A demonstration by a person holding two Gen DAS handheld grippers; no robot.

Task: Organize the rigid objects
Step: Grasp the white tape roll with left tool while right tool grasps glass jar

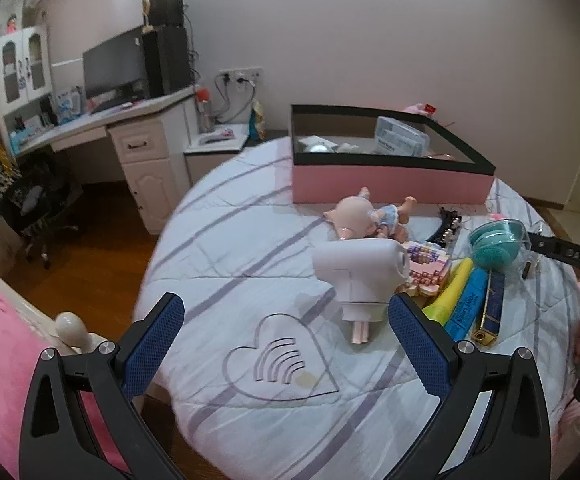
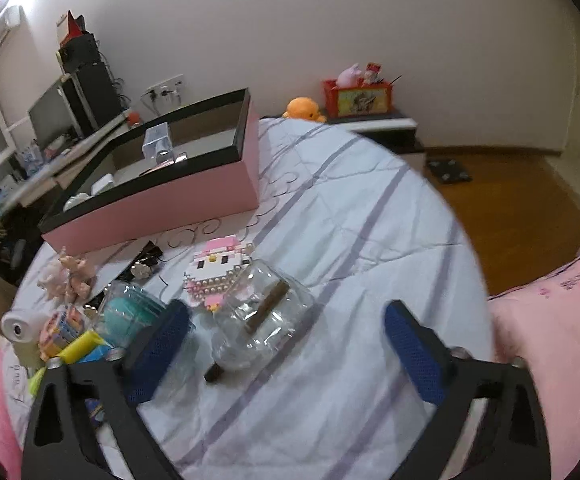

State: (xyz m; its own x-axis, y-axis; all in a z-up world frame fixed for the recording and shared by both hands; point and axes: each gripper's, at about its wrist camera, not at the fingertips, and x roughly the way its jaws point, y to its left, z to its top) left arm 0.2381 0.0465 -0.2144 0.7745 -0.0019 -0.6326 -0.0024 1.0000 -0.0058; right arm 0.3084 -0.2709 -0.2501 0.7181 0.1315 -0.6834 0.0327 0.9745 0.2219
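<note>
A pink box with a black rim (image 1: 389, 184) (image 2: 162, 216) stands on the striped bedsheet and holds a few small items. In front of it lie a white handheld device (image 1: 359, 276), a baby doll (image 1: 369, 216), a pink block figure (image 2: 218, 272), a teal item in a clear case (image 1: 493, 244) (image 2: 130, 316), and yellow and blue boxes (image 1: 461, 300). My left gripper (image 1: 286, 340) is open, its fingers either side of the white device's lower end, apart from it. My right gripper (image 2: 286, 344) is open just short of a clear glass jar (image 2: 262, 320) with a brown stick inside.
A desk with a monitor (image 1: 114, 68) and a chair (image 1: 30, 200) stand left of the bed. Wooden floor (image 2: 509, 208) lies beyond the bed's edge. A pink blanket (image 2: 553, 336) lies at the right. A low shelf carries a red box (image 2: 357, 98) and an orange plush (image 2: 303, 109).
</note>
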